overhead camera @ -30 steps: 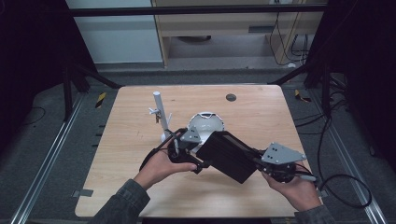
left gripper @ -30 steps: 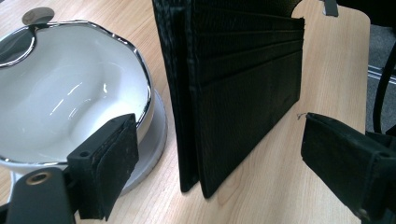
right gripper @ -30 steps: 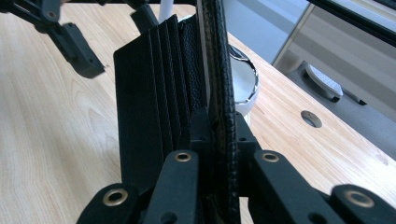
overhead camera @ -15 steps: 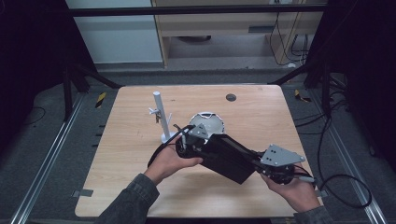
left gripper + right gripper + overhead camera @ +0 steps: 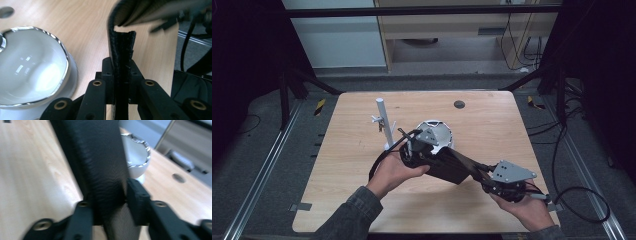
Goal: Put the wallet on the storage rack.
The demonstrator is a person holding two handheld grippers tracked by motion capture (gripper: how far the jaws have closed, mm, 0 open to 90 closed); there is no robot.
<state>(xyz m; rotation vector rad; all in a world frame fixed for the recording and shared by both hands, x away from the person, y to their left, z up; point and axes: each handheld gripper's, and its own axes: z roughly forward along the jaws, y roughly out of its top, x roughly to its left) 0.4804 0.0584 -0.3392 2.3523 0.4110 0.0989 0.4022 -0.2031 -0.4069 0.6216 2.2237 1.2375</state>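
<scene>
A black fabric pouch [image 5: 452,165] hangs above the wooden table [image 5: 357,200], stretched between both hands. My left gripper [image 5: 413,150] holds its left end; in the left gripper view my left gripper [image 5: 122,67] has just been closing, and its pads pinch the pouch's stitched edge [image 5: 122,47]. My right gripper [image 5: 486,176] is at the pouch's right end. In the right gripper view my right gripper [image 5: 110,195] has just been opening. The pouch's fabric [image 5: 100,157] still runs between its jaws, loosely.
A white bowl with a silver rim [image 5: 438,131] sits just behind the left gripper, close beside it in the left gripper view [image 5: 30,70]. A white post with small pegs [image 5: 382,120] stands left of the bowl. A round hole [image 5: 459,104] lies in the far tabletop.
The left hand rose and moved toward the bowl, and its jaws closed on the pouch's left edge. The right hand stayed in place. The pouch lifted at its left end.
</scene>
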